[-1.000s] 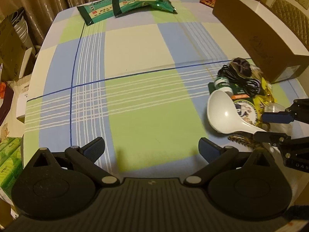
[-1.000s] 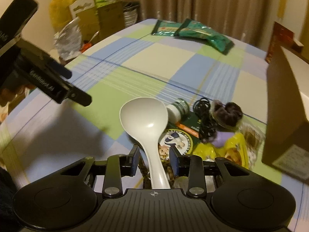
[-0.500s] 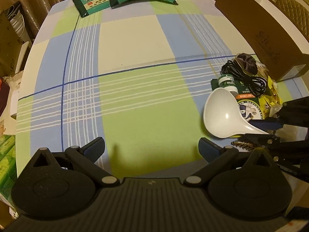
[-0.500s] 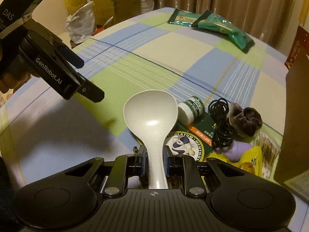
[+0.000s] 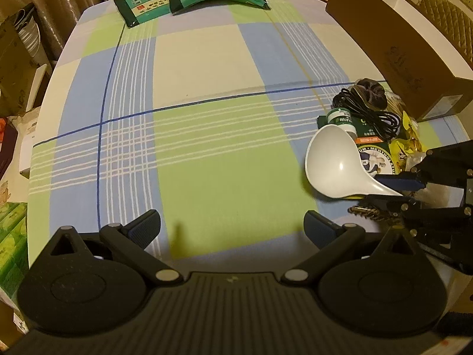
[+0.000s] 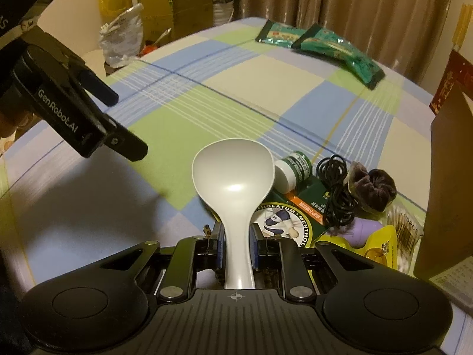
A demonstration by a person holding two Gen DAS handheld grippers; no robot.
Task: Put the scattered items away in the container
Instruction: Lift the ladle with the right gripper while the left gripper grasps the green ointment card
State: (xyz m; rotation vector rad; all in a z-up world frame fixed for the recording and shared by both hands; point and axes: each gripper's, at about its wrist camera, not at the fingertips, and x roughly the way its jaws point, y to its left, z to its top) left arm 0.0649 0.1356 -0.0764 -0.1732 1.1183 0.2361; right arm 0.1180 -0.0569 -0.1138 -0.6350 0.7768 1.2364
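Presently the right tongs [image 6: 238, 244] were clamped on the handle of the white ladle [image 6: 233, 174], its bowl raised above the pile of clutter: green pill bottle [image 6: 292, 170], coiled black cable [image 6: 337, 189], dark scrunchie [image 6: 375, 189]. Brown cardboard box [image 5: 408, 50] stood just beyond the pile, at the right edge of the checked tabletop [image 5: 207, 103]. Left tongs [image 5: 233, 227] hung spread wide over bare cloth, holding nothing. Two green packets [image 5: 192, 0] lay at the far end.

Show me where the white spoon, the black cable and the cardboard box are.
white spoon [image 6: 233, 174], right wrist view, middle of its bowl
black cable [image 6: 337, 189], right wrist view, coiled loops
cardboard box [image 5: 393, 47], left wrist view, long side wall
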